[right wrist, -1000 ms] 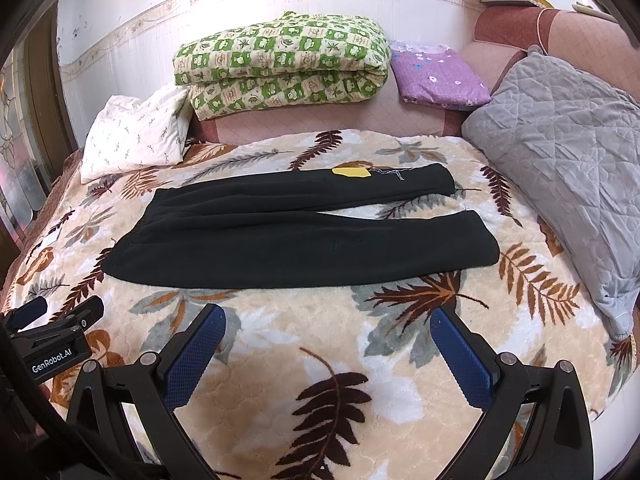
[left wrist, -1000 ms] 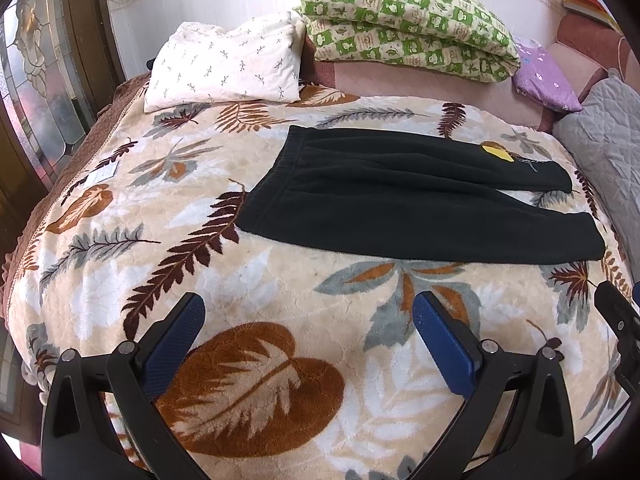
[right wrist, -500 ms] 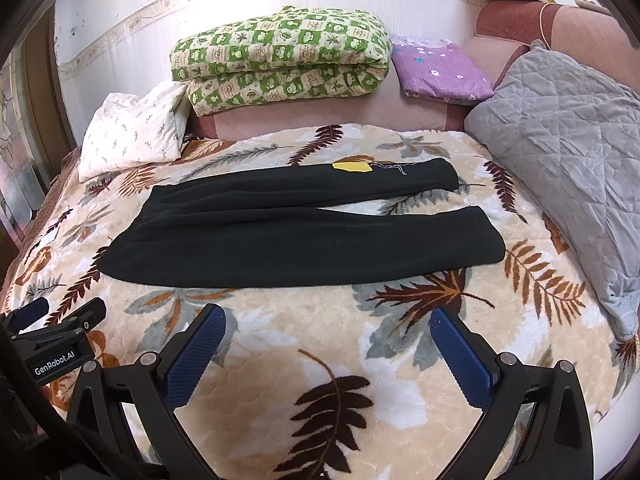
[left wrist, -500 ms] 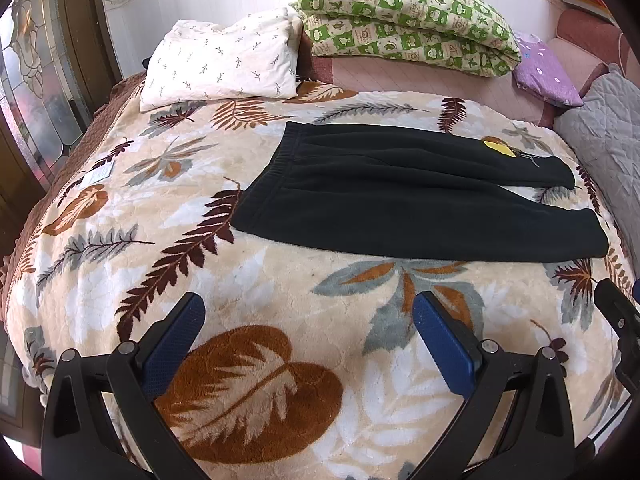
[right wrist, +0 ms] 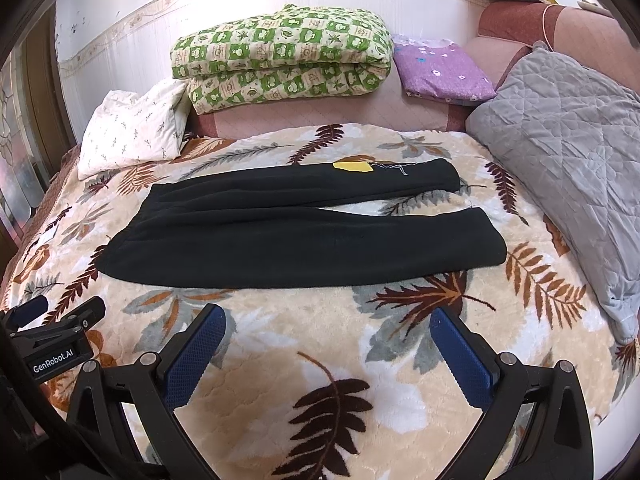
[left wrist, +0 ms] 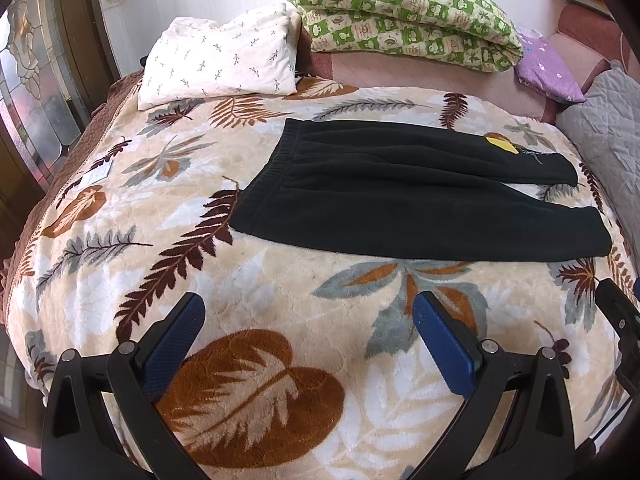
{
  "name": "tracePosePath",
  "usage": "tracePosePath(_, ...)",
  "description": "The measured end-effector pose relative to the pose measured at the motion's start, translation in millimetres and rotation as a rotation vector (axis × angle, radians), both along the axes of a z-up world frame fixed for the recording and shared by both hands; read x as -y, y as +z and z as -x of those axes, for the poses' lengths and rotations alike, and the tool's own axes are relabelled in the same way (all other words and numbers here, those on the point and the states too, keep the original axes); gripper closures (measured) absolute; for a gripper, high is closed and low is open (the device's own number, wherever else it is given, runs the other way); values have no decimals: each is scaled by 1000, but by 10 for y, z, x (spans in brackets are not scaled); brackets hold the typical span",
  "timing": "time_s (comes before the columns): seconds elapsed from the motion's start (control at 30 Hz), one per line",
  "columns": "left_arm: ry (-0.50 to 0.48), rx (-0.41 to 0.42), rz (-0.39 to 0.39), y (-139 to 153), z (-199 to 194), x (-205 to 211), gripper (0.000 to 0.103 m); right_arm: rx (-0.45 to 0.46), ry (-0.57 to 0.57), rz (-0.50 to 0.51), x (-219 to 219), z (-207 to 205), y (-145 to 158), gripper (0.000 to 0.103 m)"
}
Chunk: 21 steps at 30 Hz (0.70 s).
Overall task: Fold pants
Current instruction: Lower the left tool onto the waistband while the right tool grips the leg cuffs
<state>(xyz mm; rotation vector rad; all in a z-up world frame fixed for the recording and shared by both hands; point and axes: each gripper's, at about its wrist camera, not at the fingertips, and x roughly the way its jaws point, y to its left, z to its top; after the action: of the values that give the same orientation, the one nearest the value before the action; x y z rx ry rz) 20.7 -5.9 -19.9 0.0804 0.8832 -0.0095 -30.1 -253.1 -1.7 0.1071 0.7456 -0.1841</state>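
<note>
Black pants (left wrist: 400, 196) lie flat on the leaf-patterned blanket (left wrist: 240, 312), waistband to the left, both legs running right and slightly apart at the cuffs. They also show in the right wrist view (right wrist: 288, 232), with a yellow patch (right wrist: 352, 166) on the far leg. My left gripper (left wrist: 308, 320) is open and empty, above the blanket short of the pants' near edge. My right gripper (right wrist: 326, 332) is open and empty, likewise short of the near leg. The left gripper's body (right wrist: 56, 344) shows at the right view's lower left.
A white pillow (left wrist: 220, 64), a folded green checked quilt (left wrist: 404, 12) and a purple cushion (left wrist: 548, 68) lie along the headboard. A grey quilted pillow (right wrist: 568, 160) lies at the bed's right side. A wooden glazed door (left wrist: 32, 80) stands left.
Both grippers have moved forward, closer to the pants, which now sit lower and larger in both views. The jaws stay open. The pants have not moved.
</note>
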Motion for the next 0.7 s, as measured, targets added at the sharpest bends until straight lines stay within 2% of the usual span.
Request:
tracePosePath(0.3,-9,-32,13,79,-261,4,0,-4,65,6,43,-172,68,0)
tracePosePath(0.47,-14,-39,-4,92,-415,62,0,5,81,33,72,-310,159,0)
tracePosePath(0.7,-5,-74,-29,52,-726,104,0,-11,93,1,301,-604,216,0)
